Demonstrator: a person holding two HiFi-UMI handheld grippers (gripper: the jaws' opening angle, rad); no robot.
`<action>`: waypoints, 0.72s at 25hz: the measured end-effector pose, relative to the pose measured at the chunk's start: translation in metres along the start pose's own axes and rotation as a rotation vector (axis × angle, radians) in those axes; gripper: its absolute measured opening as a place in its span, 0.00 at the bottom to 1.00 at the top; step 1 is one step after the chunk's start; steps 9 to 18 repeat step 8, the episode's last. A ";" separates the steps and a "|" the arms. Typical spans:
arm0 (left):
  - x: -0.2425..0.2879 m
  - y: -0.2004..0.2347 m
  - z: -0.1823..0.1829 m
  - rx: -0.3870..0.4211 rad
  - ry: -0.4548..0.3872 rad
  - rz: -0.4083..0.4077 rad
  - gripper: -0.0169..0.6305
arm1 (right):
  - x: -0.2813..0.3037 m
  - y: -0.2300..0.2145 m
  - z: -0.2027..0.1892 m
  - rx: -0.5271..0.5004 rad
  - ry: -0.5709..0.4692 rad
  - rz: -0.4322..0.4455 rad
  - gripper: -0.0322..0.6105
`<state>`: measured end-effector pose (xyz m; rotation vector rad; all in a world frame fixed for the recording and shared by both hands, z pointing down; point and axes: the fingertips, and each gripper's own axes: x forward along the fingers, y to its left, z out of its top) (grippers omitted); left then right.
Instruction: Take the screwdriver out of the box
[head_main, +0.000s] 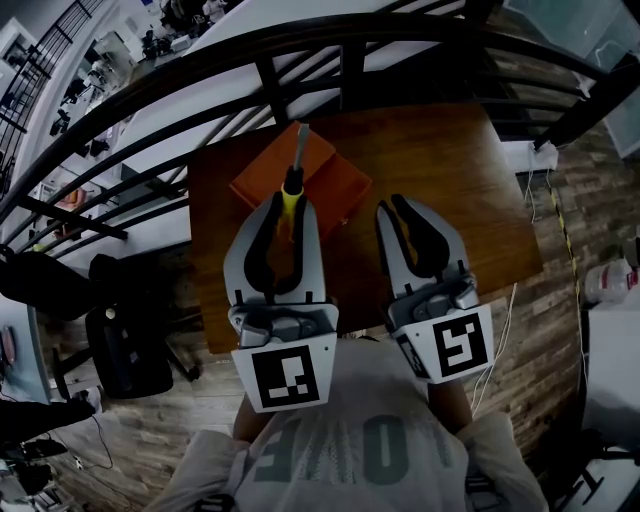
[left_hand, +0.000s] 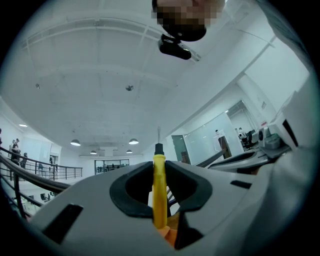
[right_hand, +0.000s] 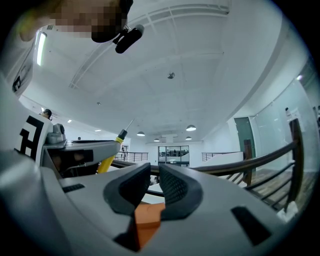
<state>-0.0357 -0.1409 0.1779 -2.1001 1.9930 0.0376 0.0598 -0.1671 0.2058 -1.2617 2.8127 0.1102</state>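
Note:
My left gripper (head_main: 289, 207) (left_hand: 159, 167) is shut on the yellow handle of the screwdriver (head_main: 296, 170) (left_hand: 159, 192). Its black collar and thin metal shaft stick out past the fingertips, pointing away from me. The open orange box (head_main: 338, 188) lies on the wooden table (head_main: 440, 170) below and beyond the left gripper; a corner of the box (right_hand: 147, 217) shows under the right jaws. My right gripper (head_main: 392, 207) (right_hand: 155, 172) hovers to the right of the left one, its jaws drawn together with nothing between them. The screwdriver (right_hand: 111, 152) also shows at the left of the right gripper view.
A dark curved railing (head_main: 300, 45) runs beyond the table's far edge. A black office chair (head_main: 130, 350) stands on the floor at the left. A cable (head_main: 560, 225) trails along the floor at the table's right side.

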 end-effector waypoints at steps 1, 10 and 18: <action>0.000 0.002 0.000 0.001 -0.001 0.001 0.16 | 0.001 0.001 0.000 0.000 -0.002 0.000 0.15; 0.000 0.002 0.001 0.001 0.001 0.001 0.16 | 0.001 0.002 0.002 -0.001 -0.006 0.003 0.15; 0.000 0.002 0.001 0.001 0.001 0.001 0.16 | 0.001 0.002 0.002 -0.001 -0.006 0.003 0.15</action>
